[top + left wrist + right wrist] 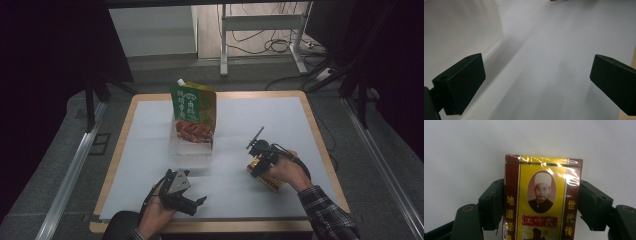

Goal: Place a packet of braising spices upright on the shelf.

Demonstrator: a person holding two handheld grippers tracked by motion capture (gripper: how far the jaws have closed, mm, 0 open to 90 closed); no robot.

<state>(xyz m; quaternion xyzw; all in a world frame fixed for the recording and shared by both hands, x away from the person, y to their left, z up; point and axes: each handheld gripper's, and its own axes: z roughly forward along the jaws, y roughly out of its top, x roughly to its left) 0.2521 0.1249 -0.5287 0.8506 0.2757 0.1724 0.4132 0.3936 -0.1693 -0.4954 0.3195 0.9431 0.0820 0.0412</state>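
- The right hand-held gripper (260, 162) is closed on a yellow and maroon box (541, 202), one jaw pressed to each long side, low over the counter (250, 125) at its near right.
- The left hand-held gripper (192, 204) hangs near the front edge, jaws spread wide with nothing between them.
- A green spouted pouch (192, 111) stands upright in a clear tray (192, 150), well apart from both.

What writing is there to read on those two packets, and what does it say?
Yellow box, left strip: "地道经"
Right strip: "世代传"
Red panel: "王守義", partly guessed from stylised characters
Green pouch standing in the clear tray: white characters, too small to read
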